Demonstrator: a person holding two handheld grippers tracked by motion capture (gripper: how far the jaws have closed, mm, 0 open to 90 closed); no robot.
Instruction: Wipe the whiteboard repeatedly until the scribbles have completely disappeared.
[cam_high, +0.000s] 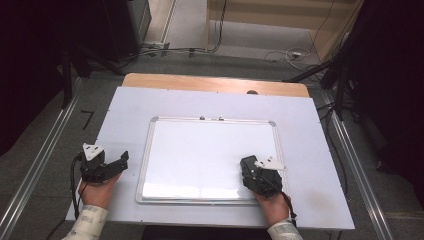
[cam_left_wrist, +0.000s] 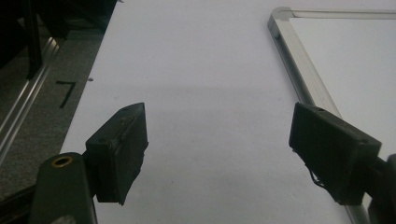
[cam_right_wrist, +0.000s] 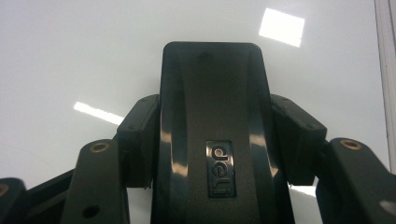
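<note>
A whiteboard (cam_high: 210, 155) with a silver frame lies flat in the middle of the table, its surface blank. My right gripper (cam_high: 248, 167) rests over the board's lower right part, shut on a black eraser (cam_right_wrist: 212, 121) marked "deli"; the jaws clamp its two sides. To the left of the board, my left gripper (cam_high: 120, 161) hovers above the white table cover, open with nothing between its fingers (cam_left_wrist: 122, 149). The board's frame edge (cam_left_wrist: 299, 70) runs just beside the left gripper's right finger.
The white cover (cam_high: 125, 115) lies on a wooden table whose bare strip (cam_high: 215, 82) shows at the far side. Metal rails (cam_high: 45, 155) run along the floor on both sides. Cables and dark stands (cam_high: 340, 70) lie beyond the table.
</note>
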